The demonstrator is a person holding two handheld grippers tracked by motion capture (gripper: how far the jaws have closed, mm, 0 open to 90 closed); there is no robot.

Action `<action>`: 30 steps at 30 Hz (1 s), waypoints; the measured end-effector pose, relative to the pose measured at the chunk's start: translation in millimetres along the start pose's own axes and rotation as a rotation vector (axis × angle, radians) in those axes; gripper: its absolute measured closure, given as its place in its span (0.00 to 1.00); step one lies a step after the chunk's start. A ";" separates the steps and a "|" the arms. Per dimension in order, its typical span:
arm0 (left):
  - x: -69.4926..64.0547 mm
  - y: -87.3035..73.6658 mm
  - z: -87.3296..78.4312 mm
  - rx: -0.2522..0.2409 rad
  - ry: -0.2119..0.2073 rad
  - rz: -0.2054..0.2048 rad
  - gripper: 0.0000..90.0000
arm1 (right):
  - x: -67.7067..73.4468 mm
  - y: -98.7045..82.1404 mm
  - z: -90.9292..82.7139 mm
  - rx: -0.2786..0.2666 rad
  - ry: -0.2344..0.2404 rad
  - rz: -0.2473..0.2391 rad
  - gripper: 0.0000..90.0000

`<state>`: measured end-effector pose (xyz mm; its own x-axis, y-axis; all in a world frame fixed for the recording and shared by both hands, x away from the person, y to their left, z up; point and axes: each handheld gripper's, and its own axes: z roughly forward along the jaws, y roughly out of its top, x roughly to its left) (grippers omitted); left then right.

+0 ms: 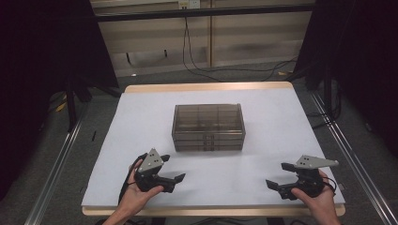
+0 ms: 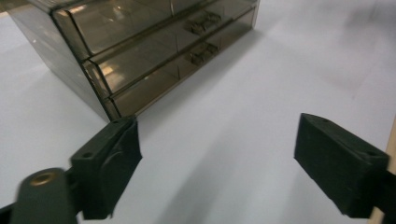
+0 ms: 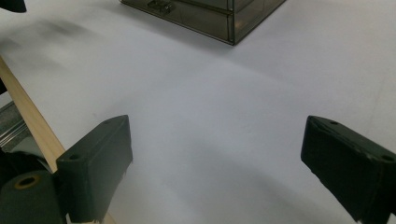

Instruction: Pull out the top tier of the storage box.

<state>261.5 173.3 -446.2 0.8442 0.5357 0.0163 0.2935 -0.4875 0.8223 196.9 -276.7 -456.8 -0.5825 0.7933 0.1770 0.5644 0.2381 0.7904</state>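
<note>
Well apart: drawer box (image 1: 208, 127), both grippers' open jaws.

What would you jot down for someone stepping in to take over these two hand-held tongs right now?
Left tongs: open, nothing between the jaws, at the near left of the table.
Right tongs: open, nothing held, at the near right.
Drawer box: smoky see-through plastic, mid-table, drawer fronts facing the person, all drawers shut.
Done: nothing visible yet; neither tongs touch the box.
Left: probably reach forward and work a drawer handle.
</note>
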 end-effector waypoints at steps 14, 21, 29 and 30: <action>-21.3 11.8 8.2 0.008 0.095 0.226 0.22 | 0.0 0.3 1.5 0.004 -0.001 0.000 0.10; -22.6 23.2 8.7 -0.021 0.123 0.289 0.21 | -0.5 0.4 1.7 0.009 0.002 -0.001 0.10; -24.4 38.1 3.2 -0.039 0.163 0.367 0.22 | 0.0 1.0 3.2 0.009 0.005 -0.003 0.10; -23.8 38.9 2.4 -0.029 0.155 0.370 0.23 | 0.2 0.9 3.0 0.009 0.005 -0.003 0.10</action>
<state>253.9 139.9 -416.0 0.8123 0.4262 0.3982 -0.0326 -0.6485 0.7605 199.1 -274.6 -457.8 -0.5871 0.7897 0.1780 0.5680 0.2451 0.7857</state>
